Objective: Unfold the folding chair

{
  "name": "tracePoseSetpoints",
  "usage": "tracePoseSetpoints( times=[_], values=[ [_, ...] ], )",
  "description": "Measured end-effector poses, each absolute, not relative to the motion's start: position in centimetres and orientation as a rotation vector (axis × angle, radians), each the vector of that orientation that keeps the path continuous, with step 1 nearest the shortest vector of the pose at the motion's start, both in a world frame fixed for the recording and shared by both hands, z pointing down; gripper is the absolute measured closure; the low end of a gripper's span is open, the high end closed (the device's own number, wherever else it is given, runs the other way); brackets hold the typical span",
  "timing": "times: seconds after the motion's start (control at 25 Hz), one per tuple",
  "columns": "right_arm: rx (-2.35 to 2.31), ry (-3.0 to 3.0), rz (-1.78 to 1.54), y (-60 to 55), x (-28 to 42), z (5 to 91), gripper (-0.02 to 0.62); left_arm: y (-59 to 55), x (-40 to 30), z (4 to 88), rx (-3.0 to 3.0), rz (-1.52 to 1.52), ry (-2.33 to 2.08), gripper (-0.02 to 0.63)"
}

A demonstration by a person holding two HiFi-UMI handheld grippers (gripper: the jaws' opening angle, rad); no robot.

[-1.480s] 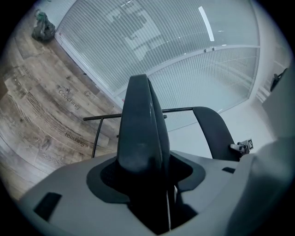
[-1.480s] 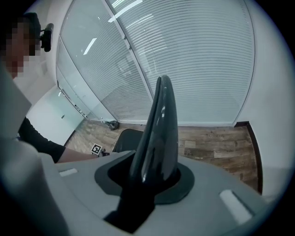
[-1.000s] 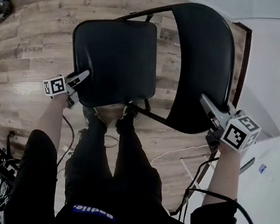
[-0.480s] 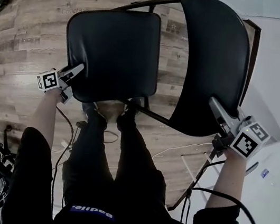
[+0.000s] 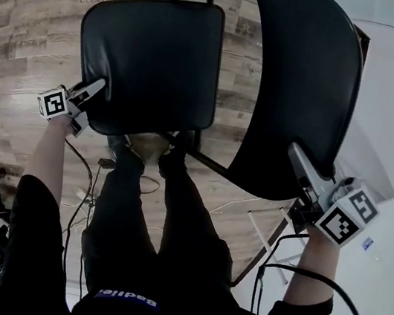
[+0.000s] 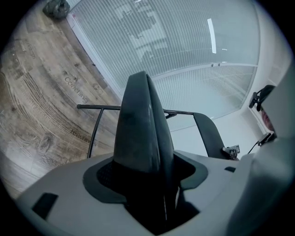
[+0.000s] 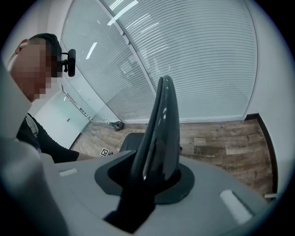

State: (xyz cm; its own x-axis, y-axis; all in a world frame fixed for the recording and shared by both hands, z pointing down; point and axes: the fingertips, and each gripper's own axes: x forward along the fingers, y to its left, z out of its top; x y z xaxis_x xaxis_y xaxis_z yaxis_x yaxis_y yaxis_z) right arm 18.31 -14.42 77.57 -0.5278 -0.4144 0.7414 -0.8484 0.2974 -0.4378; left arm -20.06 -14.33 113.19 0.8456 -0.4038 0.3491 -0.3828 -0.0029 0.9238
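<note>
Both arms reach forward; left gripper [image 5: 91, 96] jaws wide apart; right gripper [image 5: 296, 154] clamps the chair [image 5: 154, 55]

Black trousers [image 5: 165, 253] and a black short-sleeved top [image 5: 37, 230] are worn, with white lettering [image 5: 128, 298] printed on the cloth. The left gripper [image 5: 94, 88] and right gripper [image 5: 297, 154] are cased in light grey, each fitted with a black-and-white marker cube [image 5: 55, 103]. Black cables [image 5: 262, 277] are looped beside the right arm.
</note>
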Motion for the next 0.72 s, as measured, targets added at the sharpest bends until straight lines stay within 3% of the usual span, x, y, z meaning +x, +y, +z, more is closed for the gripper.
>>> tracePoseSetpoints(
  times=[0.72],
  values=[
    [1.105,-2.087,1.108,-13.7,16.6,77.8,0.475,-13.9,-21.2,113.9,1.604,-0.084,-0.586,0.314]
  ],
)
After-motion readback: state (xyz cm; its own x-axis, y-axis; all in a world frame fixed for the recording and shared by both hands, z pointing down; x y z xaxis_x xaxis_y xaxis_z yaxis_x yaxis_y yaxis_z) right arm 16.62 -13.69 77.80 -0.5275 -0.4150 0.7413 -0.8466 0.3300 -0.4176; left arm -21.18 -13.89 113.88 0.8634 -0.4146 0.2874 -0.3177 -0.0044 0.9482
